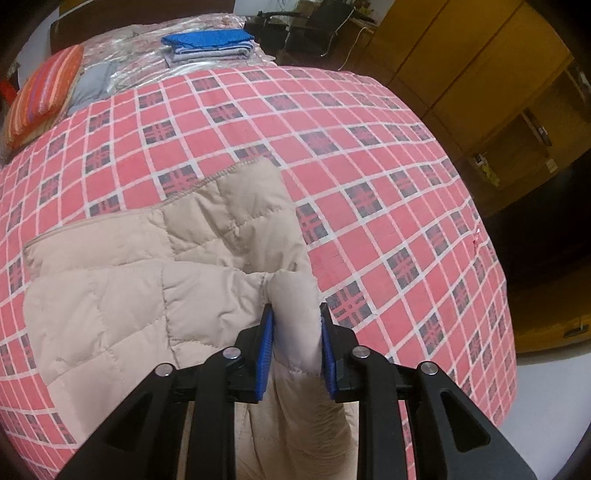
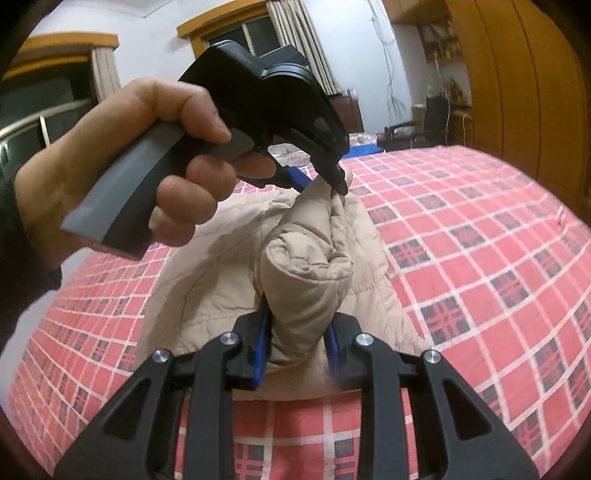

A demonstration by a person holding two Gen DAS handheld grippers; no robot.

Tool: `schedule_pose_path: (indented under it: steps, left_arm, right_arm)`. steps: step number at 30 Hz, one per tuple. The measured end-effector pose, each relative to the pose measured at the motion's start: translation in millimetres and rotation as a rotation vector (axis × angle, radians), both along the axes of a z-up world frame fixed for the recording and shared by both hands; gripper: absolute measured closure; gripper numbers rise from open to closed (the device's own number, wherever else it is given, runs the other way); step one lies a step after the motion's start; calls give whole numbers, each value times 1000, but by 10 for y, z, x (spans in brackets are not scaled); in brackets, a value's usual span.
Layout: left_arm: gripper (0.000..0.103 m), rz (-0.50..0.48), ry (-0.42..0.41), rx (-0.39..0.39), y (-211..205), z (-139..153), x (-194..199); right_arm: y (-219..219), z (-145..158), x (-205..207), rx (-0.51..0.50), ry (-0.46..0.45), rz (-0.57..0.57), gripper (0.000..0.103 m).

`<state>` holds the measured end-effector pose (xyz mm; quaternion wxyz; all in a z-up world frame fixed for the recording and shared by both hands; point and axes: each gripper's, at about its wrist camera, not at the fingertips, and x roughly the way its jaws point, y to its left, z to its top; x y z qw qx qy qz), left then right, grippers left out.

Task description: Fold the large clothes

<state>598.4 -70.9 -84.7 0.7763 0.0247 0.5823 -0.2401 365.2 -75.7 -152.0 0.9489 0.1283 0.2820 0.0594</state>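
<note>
A beige quilted jacket [image 1: 140,280] lies on the red checked bedspread [image 1: 369,166]. My left gripper [image 1: 297,325] is shut on a bunched fold of the jacket, which fills the gap between its blue pads [image 1: 266,354]. In the right wrist view my right gripper [image 2: 297,332] is shut on another thick fold of the jacket [image 2: 306,280]. Above it a hand [image 2: 147,155] holds the left gripper [image 2: 321,182], which pinches the cloth and lifts it off the bedspread [image 2: 480,240].
A striped orange cushion [image 1: 44,99] lies at the bed's far left. A folded pile with a blue cloth [image 1: 208,44] on top sits at the far end. Wooden wardrobes [image 1: 480,74] stand to the right, chairs and a desk [image 1: 317,22] behind.
</note>
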Motion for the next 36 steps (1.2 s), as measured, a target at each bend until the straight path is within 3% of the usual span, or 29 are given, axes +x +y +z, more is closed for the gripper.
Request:
schedule_pose_path:
  steps: [4, 10, 15, 19, 24, 27, 29, 36]
  left_arm:
    - [75, -7, -43, 30, -81, -61, -53]
    - [53, 44, -96, -84, 97, -30, -103]
    - [39, 70, -171, -143, 605, 243, -236]
    - [37, 66, -240, -183, 1224, 392, -517]
    - [36, 62, -209, -318, 1874, 234, -954]
    - [36, 73, -147, -453, 2097, 89, -1144]
    - [36, 53, -145, -488, 2099, 56, -1235]
    - [36, -29, -107, -523, 1901, -33, -1349]
  right_arm:
    - [-140, -85, 0, 100, 7, 12, 78]
    - [-495, -308, 102, 364, 83, 26, 72]
    - [-751, -420, 262, 563, 176, 113, 64]
    - [-863, -442, 422, 677, 248, 197, 58]
    - [-997, -412, 609, 793, 333, 290, 37]
    - [-1080, -336, 825, 832, 366, 324, 31]
    - [-1108, -288, 1038, 835, 403, 338, 30]
    - [-1011, -198, 1702, 722, 518, 352, 30]
